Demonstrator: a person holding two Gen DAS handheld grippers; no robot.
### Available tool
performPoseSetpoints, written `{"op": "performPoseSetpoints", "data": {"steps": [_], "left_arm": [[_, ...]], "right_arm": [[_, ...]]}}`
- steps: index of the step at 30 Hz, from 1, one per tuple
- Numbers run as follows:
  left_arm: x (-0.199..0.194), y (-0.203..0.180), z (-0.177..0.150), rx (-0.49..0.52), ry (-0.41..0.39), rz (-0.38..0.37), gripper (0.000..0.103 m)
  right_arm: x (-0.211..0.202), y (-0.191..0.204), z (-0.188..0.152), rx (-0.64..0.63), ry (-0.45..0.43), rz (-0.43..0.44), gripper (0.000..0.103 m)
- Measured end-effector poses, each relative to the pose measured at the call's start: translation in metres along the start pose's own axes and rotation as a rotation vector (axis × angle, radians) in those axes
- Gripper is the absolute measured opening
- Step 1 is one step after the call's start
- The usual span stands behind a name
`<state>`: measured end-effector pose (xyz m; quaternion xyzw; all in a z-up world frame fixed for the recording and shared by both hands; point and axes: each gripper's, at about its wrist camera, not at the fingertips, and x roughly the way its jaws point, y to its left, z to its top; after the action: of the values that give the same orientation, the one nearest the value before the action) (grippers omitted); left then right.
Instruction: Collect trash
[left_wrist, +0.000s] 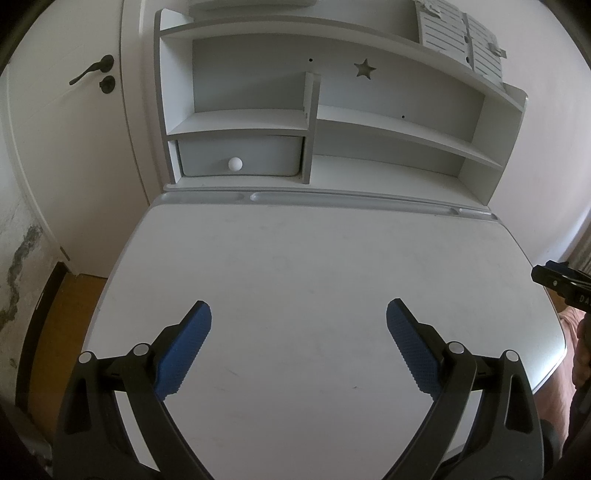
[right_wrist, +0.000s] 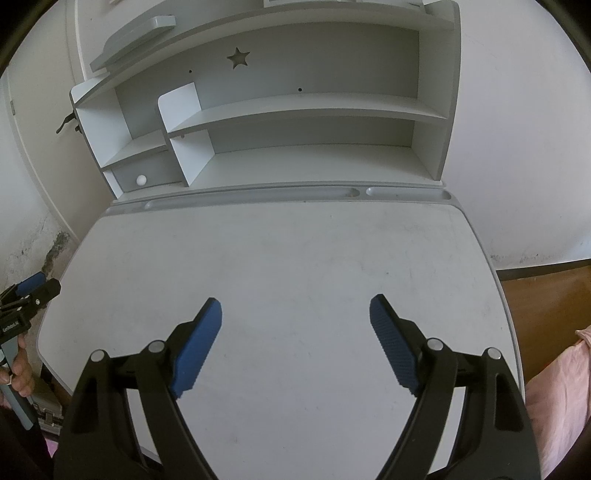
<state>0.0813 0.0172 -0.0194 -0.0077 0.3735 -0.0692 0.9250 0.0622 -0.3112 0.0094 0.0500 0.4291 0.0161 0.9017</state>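
My left gripper (left_wrist: 298, 314) hangs over the near part of a white desk (left_wrist: 314, 258), its blue pads spread wide with nothing between them. My right gripper (right_wrist: 295, 308) hovers over the same desk (right_wrist: 288, 254), open as well and holding nothing. Each gripper shows at the edge of the other's view: the right gripper (left_wrist: 557, 282) at the desk's right side, the left gripper (right_wrist: 31, 288) at its left side, held by a hand (right_wrist: 20, 369). No trash shows on the desk in either view.
A white hutch (left_wrist: 332, 122) with bare shelves and a star cut-out stands at the desk's back, with a small drawer and round knob (left_wrist: 235, 164). Pencil grooves (left_wrist: 351, 199) run along the back edge. A white door (left_wrist: 66, 129) stands to the left; wooden floor (right_wrist: 546, 306) lies to the right.
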Motion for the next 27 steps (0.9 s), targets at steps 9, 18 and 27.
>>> {"op": "performPoseSetpoints", "data": {"steps": [9,18,27], "left_arm": [[0.0007,0.0001,0.0017,-0.001,0.001,0.001,0.093],[-0.0004,-0.0006,0.0009,-0.003,0.000,0.004,0.093],[-0.0004,-0.0004,0.0015,-0.003,0.001,0.003,0.093]], "right_arm": [[-0.0001,-0.0021,-0.0008,0.000,0.001,0.006,0.080],[0.0004,-0.0029,-0.0016,0.000,0.000,0.004,0.080],[0.0003,-0.0037,-0.0024,0.002,0.002,0.003,0.080]]}}
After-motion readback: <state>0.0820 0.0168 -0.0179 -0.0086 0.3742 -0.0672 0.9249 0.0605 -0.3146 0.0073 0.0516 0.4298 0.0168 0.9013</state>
